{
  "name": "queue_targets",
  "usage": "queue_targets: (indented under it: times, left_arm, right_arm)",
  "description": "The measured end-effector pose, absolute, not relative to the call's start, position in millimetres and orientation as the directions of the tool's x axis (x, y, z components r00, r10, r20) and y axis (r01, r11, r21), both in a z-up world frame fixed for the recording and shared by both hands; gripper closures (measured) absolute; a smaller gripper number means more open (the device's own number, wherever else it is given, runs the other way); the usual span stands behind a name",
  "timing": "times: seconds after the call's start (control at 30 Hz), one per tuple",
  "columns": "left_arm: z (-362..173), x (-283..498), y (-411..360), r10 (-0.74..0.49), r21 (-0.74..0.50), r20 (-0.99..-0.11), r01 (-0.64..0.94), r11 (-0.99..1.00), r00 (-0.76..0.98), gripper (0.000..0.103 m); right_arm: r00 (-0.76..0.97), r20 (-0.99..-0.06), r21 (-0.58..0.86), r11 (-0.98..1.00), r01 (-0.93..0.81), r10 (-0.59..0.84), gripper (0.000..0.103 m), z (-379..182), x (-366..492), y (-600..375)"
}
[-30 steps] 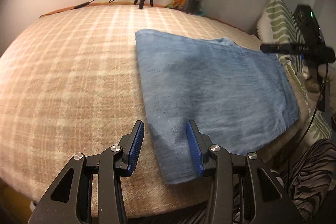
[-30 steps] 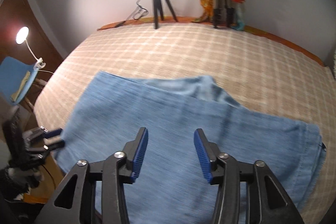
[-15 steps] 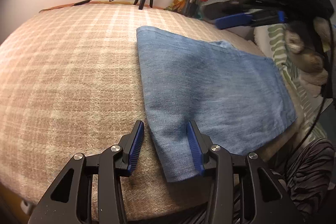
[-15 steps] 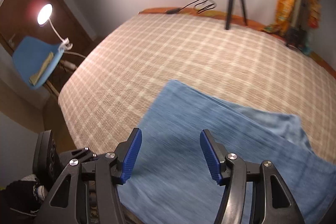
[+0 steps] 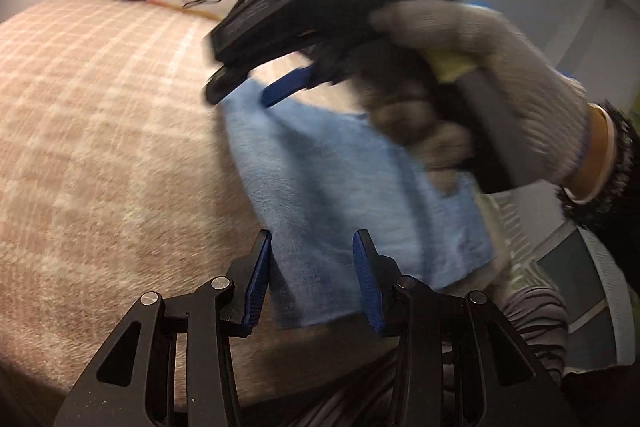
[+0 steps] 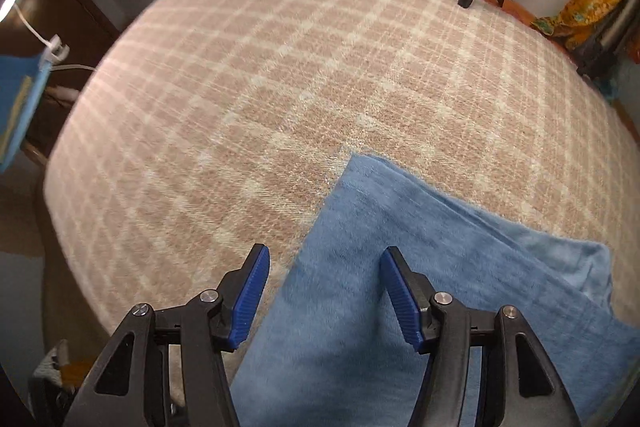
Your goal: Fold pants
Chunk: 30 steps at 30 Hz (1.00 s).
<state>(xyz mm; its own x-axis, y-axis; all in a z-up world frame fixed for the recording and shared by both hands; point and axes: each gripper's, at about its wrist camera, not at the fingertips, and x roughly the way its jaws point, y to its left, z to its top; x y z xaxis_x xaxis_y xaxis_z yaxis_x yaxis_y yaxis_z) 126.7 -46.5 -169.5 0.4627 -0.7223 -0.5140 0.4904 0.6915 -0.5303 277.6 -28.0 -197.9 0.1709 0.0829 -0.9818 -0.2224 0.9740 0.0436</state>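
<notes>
On the bed (image 6: 280, 75), the soft, light, limp pants (image 6: 400, 267) lie half-folded; both grippers, left (image 5: 312, 279) and right (image 6: 324, 295), hover part-open and empty over corners, the best holds.

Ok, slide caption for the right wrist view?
Open right gripper above the blue pants' corner on the plaid bed.

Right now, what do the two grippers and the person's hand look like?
Both the left gripper and the right gripper have black angular arms with silver rivets and ribbed blue pads. The right gripper's body, seen from the left wrist, is black with a small green light. The hand on it wears a grey knit glove over a dark fuzzy sleeve.
</notes>
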Motion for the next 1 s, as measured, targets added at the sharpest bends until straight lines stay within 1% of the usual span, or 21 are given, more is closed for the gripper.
queue_targets:
  times: [0.07,0.13,0.17,0.2,0.23,0.27,0.3,0.33,0.4,0.5,0.53,0.6,0.67,0.7,0.73,0.77,0.8,0.83,0.87,1.0]
  left_arm:
    - [-160,123,-50,-0.746,-0.527,-0.482,0.528,0.666,0.460,0.065]
    - [-152,122,-54,-0.744,-0.494,-0.479,0.558,0.667,0.465,0.065]
    - [-150,121,-54,-0.738,-0.485,-0.484,0.559,0.673,0.470,0.065]
    - [-150,122,-52,-0.726,-0.480,-0.493,0.546,0.686,0.479,0.065]
    - [-151,123,-50,-0.721,-0.485,-0.498,0.535,0.692,0.482,0.065]
    - [-153,125,-47,-0.711,-0.489,-0.507,0.516,0.703,0.488,0.064]
    - [-156,125,-43,-0.695,-0.489,-0.521,0.495,0.718,0.495,0.062]
    - [-160,127,-40,-0.684,-0.491,-0.535,0.476,0.729,0.496,0.062]
    - [-169,131,-36,-0.678,-0.513,-0.556,0.444,0.735,0.480,0.062]
    - [-179,134,-38,-0.704,-0.571,-0.559,0.411,0.710,0.439,0.062]
    - [-180,134,-40,-0.710,-0.575,-0.553,0.416,0.704,0.437,0.062]
    - [-181,135,-43,-0.718,-0.577,-0.539,0.428,0.695,0.439,0.067]
    - [-180,134,-46,-0.733,-0.587,-0.518,0.440,0.680,0.441,0.083]
    - [-179,133,-48,-0.734,-0.583,-0.509,0.447,0.679,0.450,0.083]
    - [-177,131,-47,-0.735,-0.582,-0.499,0.451,0.676,0.458,0.084]
    - [-176,130,-48,-0.736,-0.581,-0.493,0.454,0.675,0.464,0.085]
    - [-175,129,-49,-0.734,-0.577,-0.490,0.457,0.677,0.470,0.085]
    - [-173,128,-53,-0.731,-0.570,-0.488,0.460,0.680,0.477,0.085]
    - [-172,128,-54,-0.730,-0.565,-0.486,0.464,0.682,0.481,0.085]
    - [-168,125,-62,-0.721,-0.537,-0.488,0.482,0.692,0.493,0.085]
  right_arm:
    - [0.164,-0.986,-0.007,0.973,-0.231,0.032,0.042,-201,282,-20]
    - [0.147,-0.989,-0.046,0.968,-0.248,-0.010,0.042,-206,286,-12]
    - [0.141,-0.990,-0.056,0.967,-0.250,-0.021,0.048,-207,288,-10]
    - [0.138,-0.990,-0.069,0.967,-0.246,-0.036,0.060,-209,289,-10]
    - [0.132,-0.990,-0.078,0.968,-0.238,-0.048,0.064,-212,292,-11]
    - [0.125,-0.991,-0.066,0.972,-0.227,-0.038,0.068,-213,293,-14]
    - [0.127,-0.991,-0.057,0.974,-0.220,-0.030,0.074,-214,293,-16]
    - [0.133,-0.991,-0.048,0.976,-0.214,-0.020,0.076,-214,293,-19]
    - [0.142,-0.990,-0.019,0.979,-0.201,0.010,0.085,-214,292,-25]
    - [0.174,-0.982,0.044,0.983,-0.181,0.076,0.092,-209,287,-37]
    - [0.183,-0.977,0.079,0.983,-0.165,0.109,0.093,-206,286,-43]
    - [0.197,-0.968,0.131,0.981,-0.144,0.158,0.094,-201,283,-54]
    - [0.206,-0.955,0.189,0.974,-0.121,0.211,0.094,-196,278,-70]
    - [0.201,-0.950,0.218,0.969,-0.120,0.238,0.094,-195,277,-75]
    - [0.198,-0.948,0.229,0.965,-0.125,0.250,0.091,-193,277,-79]
    - [0.195,-0.945,0.239,0.962,-0.129,0.261,0.086,-191,278,-82]
    - [0.196,-0.946,0.238,0.963,-0.125,0.259,0.070,-188,277,-84]
    - [0.203,-0.947,0.227,0.966,-0.122,0.248,0.062,-184,278,-85]
    - [0.209,-0.951,0.207,0.971,-0.124,0.229,0.057,-179,282,-90]
    - [0.193,-0.960,0.176,0.972,-0.156,0.205,0.056,-174,293,-78]
